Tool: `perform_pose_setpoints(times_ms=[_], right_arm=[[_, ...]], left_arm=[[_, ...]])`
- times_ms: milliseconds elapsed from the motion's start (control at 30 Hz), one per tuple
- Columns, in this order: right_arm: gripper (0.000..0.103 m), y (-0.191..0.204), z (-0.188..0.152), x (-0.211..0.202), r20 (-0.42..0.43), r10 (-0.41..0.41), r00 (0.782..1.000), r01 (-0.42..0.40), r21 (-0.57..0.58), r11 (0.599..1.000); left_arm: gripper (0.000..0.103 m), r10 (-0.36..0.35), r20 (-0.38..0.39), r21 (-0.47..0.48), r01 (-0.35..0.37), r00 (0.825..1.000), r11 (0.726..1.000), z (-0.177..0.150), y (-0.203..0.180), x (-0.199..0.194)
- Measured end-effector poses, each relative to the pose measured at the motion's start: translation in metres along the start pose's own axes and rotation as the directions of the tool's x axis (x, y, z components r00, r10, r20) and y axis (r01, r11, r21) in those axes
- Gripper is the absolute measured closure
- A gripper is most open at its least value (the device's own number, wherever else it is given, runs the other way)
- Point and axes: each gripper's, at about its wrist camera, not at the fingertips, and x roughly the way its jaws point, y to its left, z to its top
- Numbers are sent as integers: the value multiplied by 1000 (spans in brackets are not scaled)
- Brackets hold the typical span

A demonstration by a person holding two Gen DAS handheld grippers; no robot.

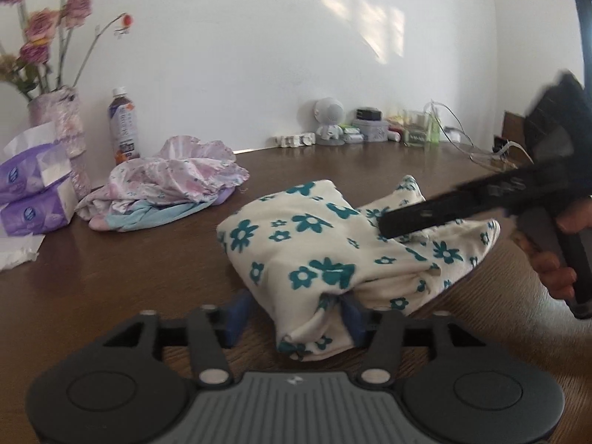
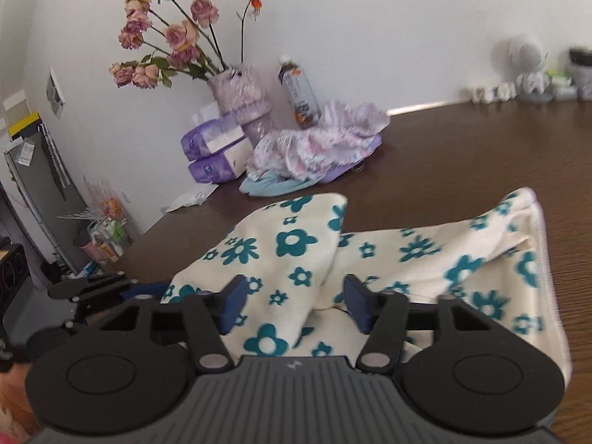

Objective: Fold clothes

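Two grippers are working over a cream cloth printed with teal flowers (image 1: 318,244), which is lying bunched on a brown wooden table (image 1: 111,277), toward the near right of it.

Going left to right in the left wrist view: tissue packs (image 1: 33,192) are sitting stacked at the far left edge, with a vase of dried roses (image 1: 70,125) standing just behind them against the white wall. A drink bottle (image 1: 124,125) is standing beside the vase. A crumpled pile of pink and light blue clothes (image 1: 170,188) is lying in front of the bottle, apart from the flowered cloth. Next, the left gripper (image 1: 296,318) is standing with its blue fingers (image 1: 238,314) spread wide; the near corner of the flowered cloth is lying between them, and they are not closing on it. Farther back, a small white figurine (image 1: 329,120) and other small items are lining the wall. At the right, the right gripper (image 1: 392,225) is reaching over the cloth, held by a hand (image 1: 558,266), blurred in this view.

In the right wrist view, the right gripper (image 2: 294,301) is showing its blue fingers (image 2: 235,305) parted, with a fold of the flowered cloth (image 2: 296,251) lying loosely between them.
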Motion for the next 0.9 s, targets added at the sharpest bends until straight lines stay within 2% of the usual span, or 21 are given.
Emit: perform_pose_setpoints(times_ms=[67,133,233,333,433,533,700,833,900], right_arm=[[27,5,-4,-11,8,-51,999,51,-36,998],[17,14,-10,-15,13,-85,996,86,-86,993],[0,27,-20,-19,23,-134,991,136,-160,978],[0,41,-30,-24,37,-183,983,186,-234,954],[0,43,-34,-22,41,-192,981,196,-233,952],[0,43,-37,-20,47,-190,981,196,-214,957],[2,51,-37,-15,61,-205,977,214,-272,938],[21,61,-39,-8,26,-170,985,169,-343,924],[23,70,-41,-3,22,-186,982,179,-399,899]], left_arm=[[23,1,11,-58,0,1000,998,0,7,-6],[16,0,19,-121,2,1000,993,0,12,-11],[12,-5,29,-196,11,1000,980,-4,13,-18],[10,7,24,-210,-2,1000,978,-10,7,-20],[10,39,4,-190,-37,999,981,-14,0,-20],[10,54,18,-184,-50,998,982,-16,-2,-24],[13,85,6,-140,-83,996,987,-16,-5,-25],[21,121,0,-59,-120,993,991,-14,-10,-24],[23,140,-2,-12,-140,990,990,-13,-13,-22]])
